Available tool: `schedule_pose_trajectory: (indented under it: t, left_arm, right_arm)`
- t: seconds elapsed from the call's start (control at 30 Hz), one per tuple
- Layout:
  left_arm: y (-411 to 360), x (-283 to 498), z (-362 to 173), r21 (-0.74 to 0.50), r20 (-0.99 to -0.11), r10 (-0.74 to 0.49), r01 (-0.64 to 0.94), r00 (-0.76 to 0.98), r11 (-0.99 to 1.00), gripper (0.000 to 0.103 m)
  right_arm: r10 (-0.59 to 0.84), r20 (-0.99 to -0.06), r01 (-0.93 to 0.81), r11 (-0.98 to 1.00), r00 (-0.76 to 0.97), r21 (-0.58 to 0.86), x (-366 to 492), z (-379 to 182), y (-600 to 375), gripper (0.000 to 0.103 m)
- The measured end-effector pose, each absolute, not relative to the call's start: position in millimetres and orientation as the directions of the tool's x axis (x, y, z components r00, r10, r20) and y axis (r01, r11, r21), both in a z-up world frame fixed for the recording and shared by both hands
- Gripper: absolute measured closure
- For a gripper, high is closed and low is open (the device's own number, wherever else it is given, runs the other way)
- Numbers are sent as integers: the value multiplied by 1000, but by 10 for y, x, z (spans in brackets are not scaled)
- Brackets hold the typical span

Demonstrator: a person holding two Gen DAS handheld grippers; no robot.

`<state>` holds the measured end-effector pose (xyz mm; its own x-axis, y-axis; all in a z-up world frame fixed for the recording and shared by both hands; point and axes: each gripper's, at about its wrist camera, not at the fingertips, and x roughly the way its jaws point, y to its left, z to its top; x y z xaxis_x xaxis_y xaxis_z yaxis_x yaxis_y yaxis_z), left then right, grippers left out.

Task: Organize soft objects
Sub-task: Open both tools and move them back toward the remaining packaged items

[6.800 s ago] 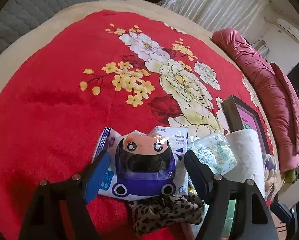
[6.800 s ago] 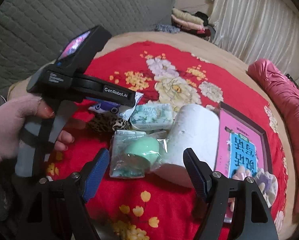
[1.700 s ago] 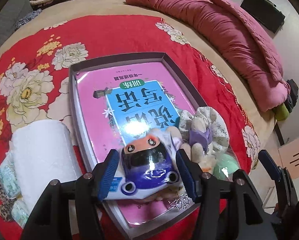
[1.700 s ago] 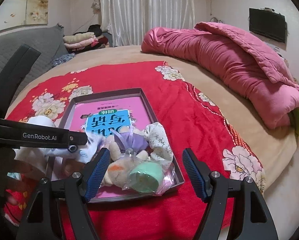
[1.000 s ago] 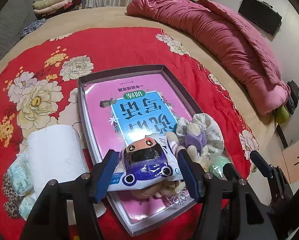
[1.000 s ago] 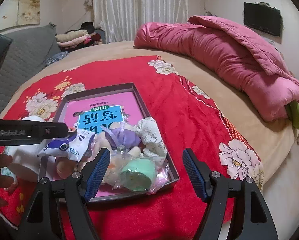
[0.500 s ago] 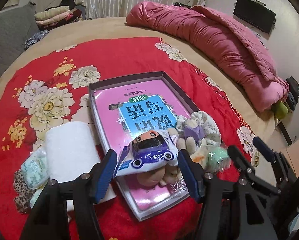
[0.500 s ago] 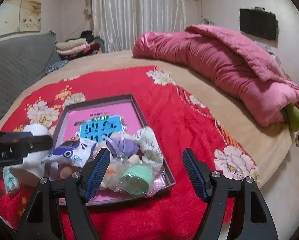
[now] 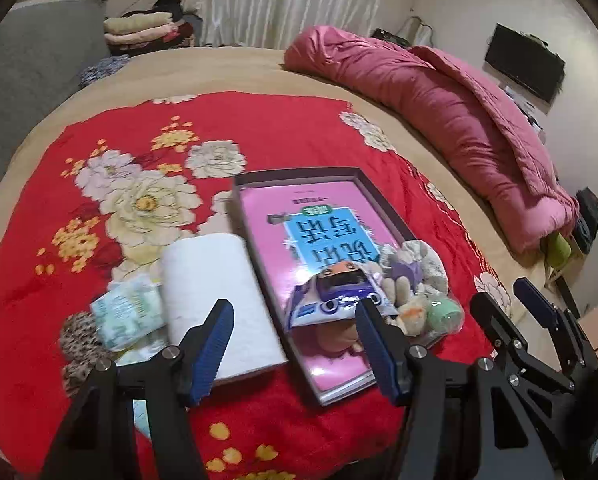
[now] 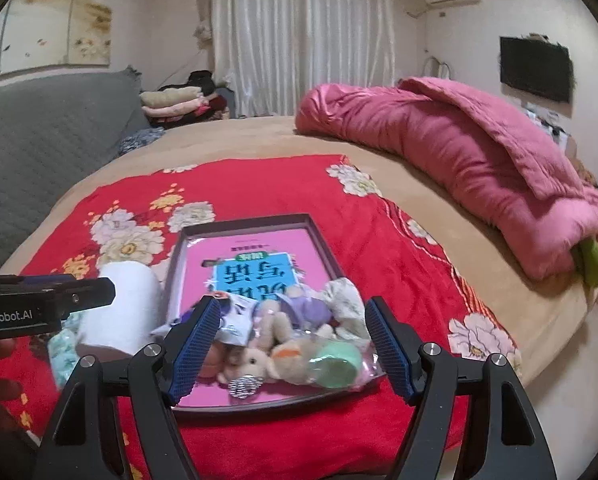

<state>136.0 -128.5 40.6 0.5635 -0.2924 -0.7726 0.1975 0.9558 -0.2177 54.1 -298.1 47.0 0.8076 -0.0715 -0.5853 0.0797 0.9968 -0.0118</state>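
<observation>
At the time of inspection both tools stood raised above the bed (image 9: 227, 68), and neither had hold of anything. The left tool (image 9: 295, 344) had its blue-padded fingers spread wide with only air between them. The right tool (image 10: 291, 344) was equally wide open over the near end of the tray (image 10: 259, 222).

The tray lay on the red floral blanket (image 9: 283, 128) and served as the collecting point. The wipes packet (image 9: 333, 294), printed with a purple cartoon car, rested loose at the tray's near end, leaning on the plush toys (image 10: 271, 354). A bagged green sponge (image 10: 335, 362) lay beside the toys, and a floral fabric piece (image 10: 345, 306) behind them. All were bunched together at the near end, judged the shortest reach for setting things down; the far half of the tray stayed bare.

Outside the tray, just beside its left wall, lay the white paper roll (image 9: 211, 292). Left of the roll sat a pale green tissue pack (image 9: 129, 316), partly over a leopard-print fabric item (image 9: 79, 344). These three appeared not yet sorted, so the task was judged partly done.

Legible writing was limited. The left tool's body, seen from the right wrist view, carried the partly cropped mark "enRobot.AI". The pink book cover (image 9: 311, 216) lining the tray bore large Chinese characters on a blue panel, upside down to both cameras and not confidently readable. Print on the wipes packet and tissue pack was too small to read.
</observation>
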Motion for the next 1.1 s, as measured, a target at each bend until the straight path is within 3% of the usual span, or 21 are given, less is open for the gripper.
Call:
schedule_pose_trajectory:
  t: [0.4, 0.83, 1.1]
  left_arm:
    - [-513, 1180, 530, -243, -741, -239, 81, 628, 967, 40]
    - [901, 971, 348, -192, -764, -6, -219, 645, 957, 40]
    - [1107, 955, 193, -230, -772, -24, -243, 636, 942, 40]
  right_arm:
    - [-18, -566, -23, 998, 824, -65, 421, 720, -2463, 27]
    - [159, -536, -270, 953, 829, -135, 266, 855, -1543, 27]
    - [261, -539, -430, 877, 801, -216, 106, 799, -968, 27]
